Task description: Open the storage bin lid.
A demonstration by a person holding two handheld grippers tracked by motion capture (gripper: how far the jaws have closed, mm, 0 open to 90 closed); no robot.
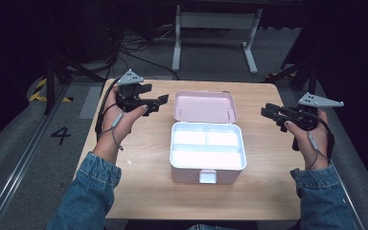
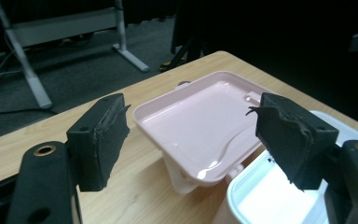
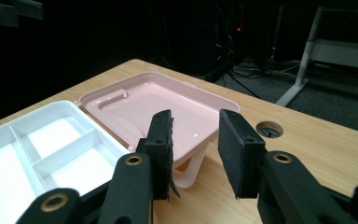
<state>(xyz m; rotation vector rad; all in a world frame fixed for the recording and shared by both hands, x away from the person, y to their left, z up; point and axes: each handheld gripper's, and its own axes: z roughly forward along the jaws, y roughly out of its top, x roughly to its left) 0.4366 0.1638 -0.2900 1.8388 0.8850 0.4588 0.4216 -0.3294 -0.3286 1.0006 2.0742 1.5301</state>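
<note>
A pink storage box [image 1: 207, 155] sits mid-desk [image 1: 143, 191], its lid [image 1: 205, 106] thrown back flat behind a white divided tray [image 1: 208, 145] with nothing in it. The left tool [image 1: 155, 103] and right tool [image 1: 268, 113] flank the box, raised clear of it, each released with nothing between the pads. If the box is to be closed, a sound approach is to bring both tools to the lid's far rim together, grip evenly, and swing it over without dragging the base.

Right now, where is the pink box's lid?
In the high view the open lid lies back behind the white compartment tray, mid-table, between the left gripper and the right gripper.
</note>
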